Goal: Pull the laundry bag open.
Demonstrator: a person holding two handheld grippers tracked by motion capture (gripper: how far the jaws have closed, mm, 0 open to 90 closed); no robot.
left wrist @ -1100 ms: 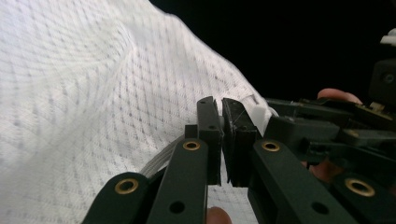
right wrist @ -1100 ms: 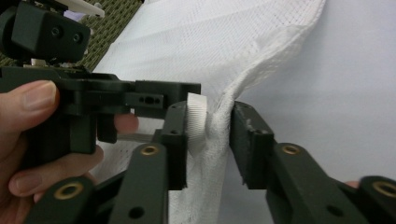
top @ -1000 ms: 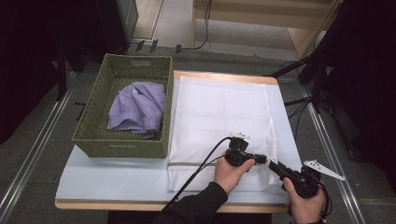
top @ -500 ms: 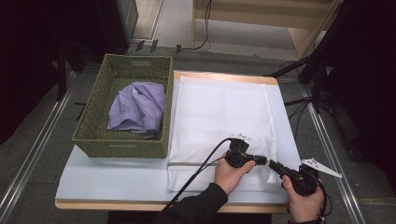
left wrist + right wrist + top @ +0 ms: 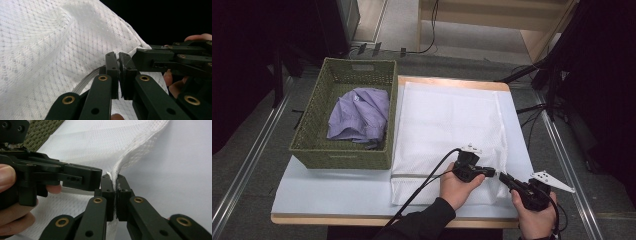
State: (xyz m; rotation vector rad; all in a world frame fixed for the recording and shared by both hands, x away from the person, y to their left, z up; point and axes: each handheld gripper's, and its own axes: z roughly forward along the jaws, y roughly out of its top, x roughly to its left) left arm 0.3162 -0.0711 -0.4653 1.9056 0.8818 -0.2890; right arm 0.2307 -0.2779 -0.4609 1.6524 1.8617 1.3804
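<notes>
At the worktop's [image 5: 337,190] near edge, both grippers' jaws pinch the mesh bag [image 5: 447,120]; an uneven pull could slip it free.

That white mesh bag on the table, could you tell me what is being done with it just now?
A person is working on the white mesh bag, which lies flat on the table. The left gripper and the right gripper meet at the bag's near right corner, each with its jaws shut on the mesh; the right gripper's jaws have just closed on the edge. Beside the bag stands a green woven basket holding a crumpled lilac garment, which nobody touches.
</notes>
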